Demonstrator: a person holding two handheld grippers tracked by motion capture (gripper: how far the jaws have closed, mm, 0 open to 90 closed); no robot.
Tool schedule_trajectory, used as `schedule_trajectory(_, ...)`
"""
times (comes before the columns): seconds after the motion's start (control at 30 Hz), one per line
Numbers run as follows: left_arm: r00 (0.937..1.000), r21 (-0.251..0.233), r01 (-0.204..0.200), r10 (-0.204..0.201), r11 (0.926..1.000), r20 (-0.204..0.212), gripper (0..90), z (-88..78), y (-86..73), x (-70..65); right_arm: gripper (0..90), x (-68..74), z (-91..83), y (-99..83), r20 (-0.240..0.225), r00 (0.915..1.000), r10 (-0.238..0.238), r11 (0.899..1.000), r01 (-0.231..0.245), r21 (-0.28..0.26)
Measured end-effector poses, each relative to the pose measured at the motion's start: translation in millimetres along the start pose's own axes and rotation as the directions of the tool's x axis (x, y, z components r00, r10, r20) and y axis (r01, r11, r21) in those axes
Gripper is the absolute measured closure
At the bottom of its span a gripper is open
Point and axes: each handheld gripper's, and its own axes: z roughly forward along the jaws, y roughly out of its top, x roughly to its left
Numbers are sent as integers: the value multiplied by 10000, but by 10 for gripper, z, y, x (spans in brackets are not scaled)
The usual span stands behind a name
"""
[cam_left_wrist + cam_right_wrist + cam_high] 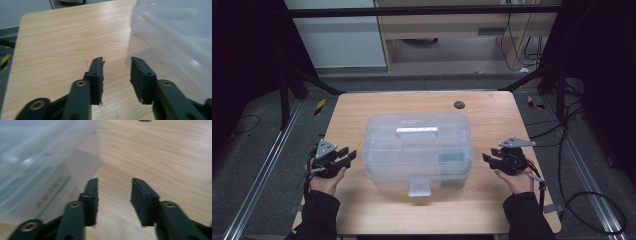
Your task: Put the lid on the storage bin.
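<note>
A clear plastic storage box (417, 150) with a lid handle (417, 132) and a front latch (419, 188) stands in the middle of the wooden table (362, 110). Something teal (452, 159) shows through its right side. My left gripper (349, 156) is just left of the box, open, with nothing between its jaws. In the left gripper view my left gripper (117, 60) hovers over bare wood, and the box wall (175, 37) is close on the right. My right gripper (487, 159) sits just right of the box, open and empty. In the right gripper view my right gripper (115, 180) has the box (37, 157) on its left.
A dark round spot (459, 104) lies near the table's far edge, behind the box. Black frame bars and cables run along the floor on both sides of the table. Bare wood lies in front of the box and along its two sides.
</note>
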Motion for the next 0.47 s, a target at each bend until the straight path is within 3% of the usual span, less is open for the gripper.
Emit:
schedule_trajectory(0.07, 9997, -60, 51, -52, 10000, -226, 537, 33, -1, 46, 397, -47, 29, -28, 291, 9996, 64, 9999, -61, -119)
schedule_trajectory(0.17, 9989, -82, 228, -231, 9997, -409, 485, 84, 13, 126, 301, -113, 65, -55, 601, 9980, 200, 9998, -197, -61)
schedule_trajectory(0.47, 9978, -406, 396, -417, 9984, -520, 413, 184, 46, 253, 222, -213, 36, -75, 1251, 9919, 223, 9993, -183, -330)
